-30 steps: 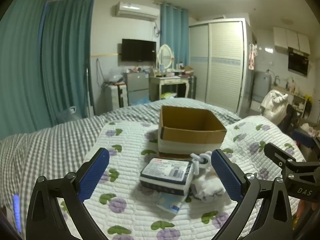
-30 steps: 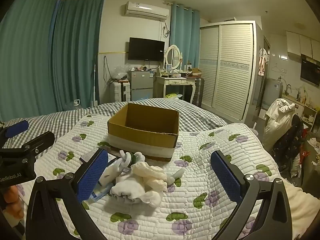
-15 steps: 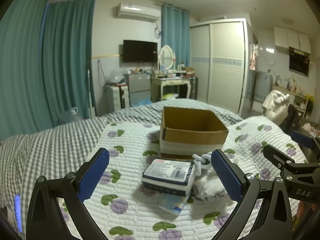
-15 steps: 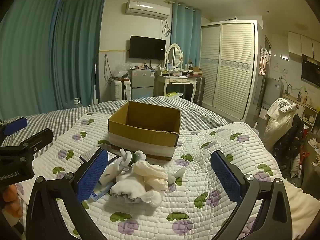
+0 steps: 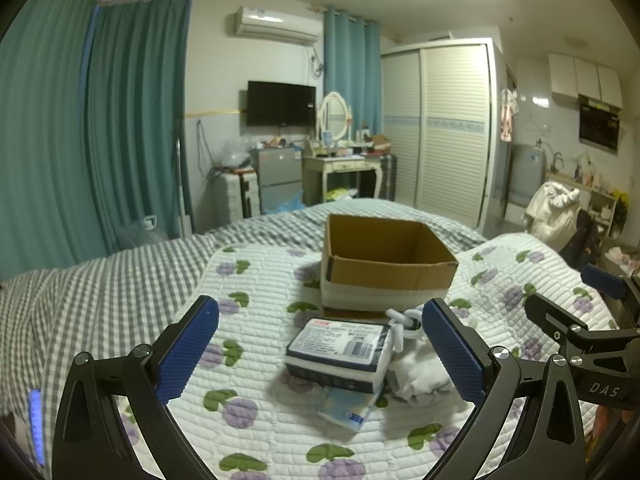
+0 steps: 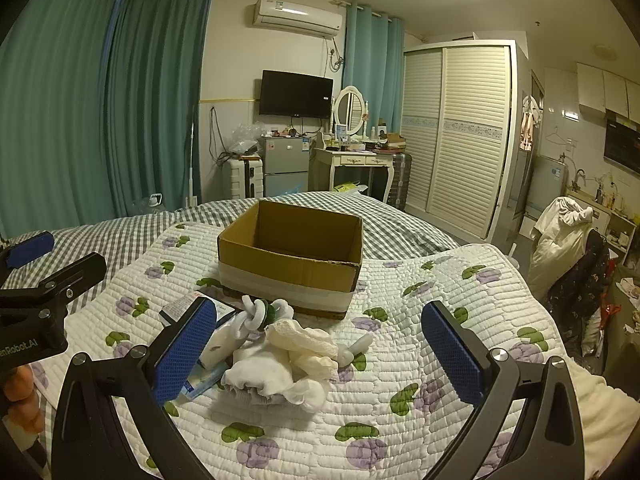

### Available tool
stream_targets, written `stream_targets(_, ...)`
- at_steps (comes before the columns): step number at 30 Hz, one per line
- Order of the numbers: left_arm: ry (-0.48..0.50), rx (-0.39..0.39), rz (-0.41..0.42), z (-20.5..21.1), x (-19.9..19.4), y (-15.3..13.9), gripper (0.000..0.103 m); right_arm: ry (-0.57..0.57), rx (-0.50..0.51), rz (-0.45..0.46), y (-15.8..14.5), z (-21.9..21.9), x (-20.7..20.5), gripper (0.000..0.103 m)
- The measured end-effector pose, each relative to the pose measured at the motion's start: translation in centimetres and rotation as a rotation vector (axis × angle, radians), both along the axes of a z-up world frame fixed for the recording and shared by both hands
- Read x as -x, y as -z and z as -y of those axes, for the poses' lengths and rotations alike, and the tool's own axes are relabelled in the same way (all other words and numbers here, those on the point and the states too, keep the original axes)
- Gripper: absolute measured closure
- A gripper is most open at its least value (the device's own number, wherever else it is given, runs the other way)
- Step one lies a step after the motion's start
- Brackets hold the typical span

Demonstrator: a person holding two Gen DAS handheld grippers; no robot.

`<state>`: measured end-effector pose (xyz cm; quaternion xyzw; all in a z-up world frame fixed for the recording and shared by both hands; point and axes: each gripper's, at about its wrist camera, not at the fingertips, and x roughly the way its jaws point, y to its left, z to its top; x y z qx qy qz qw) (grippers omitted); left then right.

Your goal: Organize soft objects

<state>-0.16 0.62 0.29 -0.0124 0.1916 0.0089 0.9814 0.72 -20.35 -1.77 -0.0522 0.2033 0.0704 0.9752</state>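
The pile of white cloths (image 6: 280, 364) lies on the quilt (image 6: 420, 360), just near of the open cardboard box (image 6: 292, 256), with a tissue pack (image 5: 338, 350) touching its left side. Bare quilt stretches right of the pile. The right gripper (image 6: 320, 354) hangs wide open above it, empty. The left gripper (image 5: 320, 354) is spread open too, over the pack, holding nothing.

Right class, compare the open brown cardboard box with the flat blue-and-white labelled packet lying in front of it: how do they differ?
The open brown cardboard box is larger and taller; the flat blue-and-white labelled packet is low and slim. The box is open on top and shows nothing inside from here; the packet is closed. The box stands alone, whereas the packet touches the white cloth pile. Both rest on the quilt.
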Motion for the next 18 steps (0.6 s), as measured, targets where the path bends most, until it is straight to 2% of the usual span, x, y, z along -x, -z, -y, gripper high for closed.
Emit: stream_targets(18,-0.003,-0.009,0.005,0.13,-0.09,0.01,0.000,0.001,0.005,-0.004,-0.01,-0.25,0.26,0.000)
